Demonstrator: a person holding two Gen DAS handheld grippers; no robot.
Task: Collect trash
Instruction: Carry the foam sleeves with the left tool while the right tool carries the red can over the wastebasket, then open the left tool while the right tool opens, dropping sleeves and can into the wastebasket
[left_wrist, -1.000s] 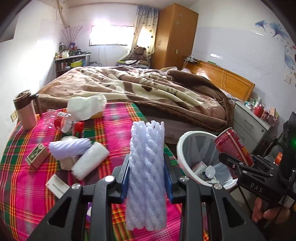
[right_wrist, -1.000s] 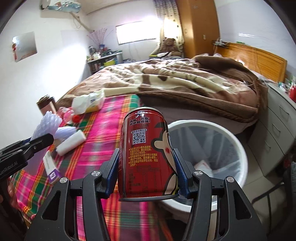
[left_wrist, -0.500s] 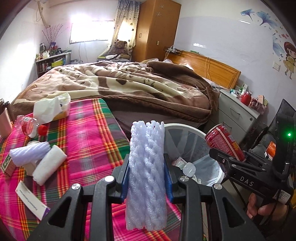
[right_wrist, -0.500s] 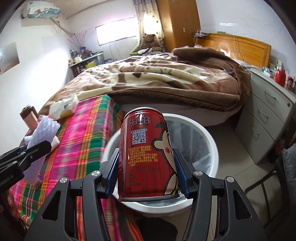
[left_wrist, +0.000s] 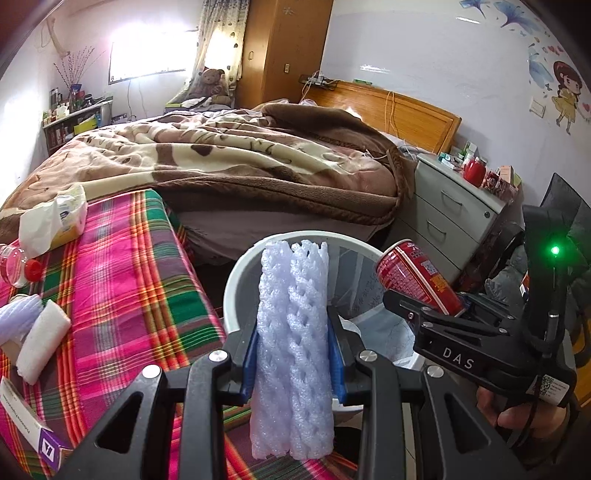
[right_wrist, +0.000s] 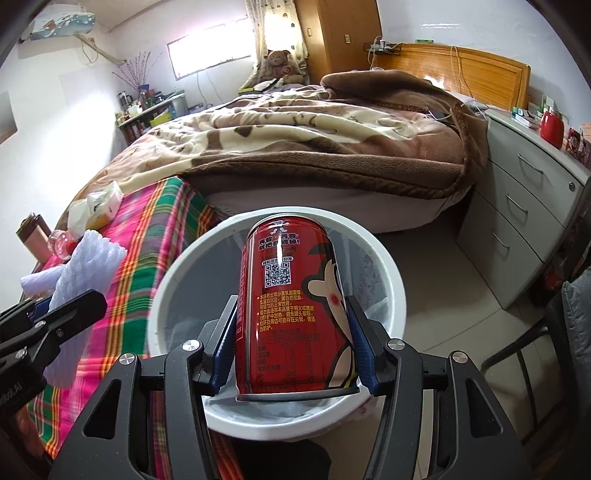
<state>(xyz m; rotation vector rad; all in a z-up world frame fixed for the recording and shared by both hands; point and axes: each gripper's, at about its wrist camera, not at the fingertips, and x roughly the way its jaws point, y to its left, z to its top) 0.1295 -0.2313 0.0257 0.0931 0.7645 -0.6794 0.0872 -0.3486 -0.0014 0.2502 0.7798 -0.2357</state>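
**Foam and a red can held at the white bin**

Brown, rumpled blanket (left_wrist: 221, 155) covers the bed that fills the far half of the room. Nearer, on the left, a plaid cloth (left_wrist: 122, 280) in pink and green spreads over a table. Just right of its edge stands the white trash bin (right_wrist: 388, 266), lined with a clear bag. The left gripper (left_wrist: 293, 354) is clenched on a pale lilac foam net sleeve (left_wrist: 291, 332), upright between its blue pads, in front of the bin's near left rim. The right gripper (right_wrist: 291, 350) grasps a red drink can (right_wrist: 288, 314) by its sides, over the bin's mouth. Left on the cloth lie a white foam roll (left_wrist: 40, 343), a tissue pack (left_wrist: 55, 221) and a small red-capped bottle (left_wrist: 18, 266).
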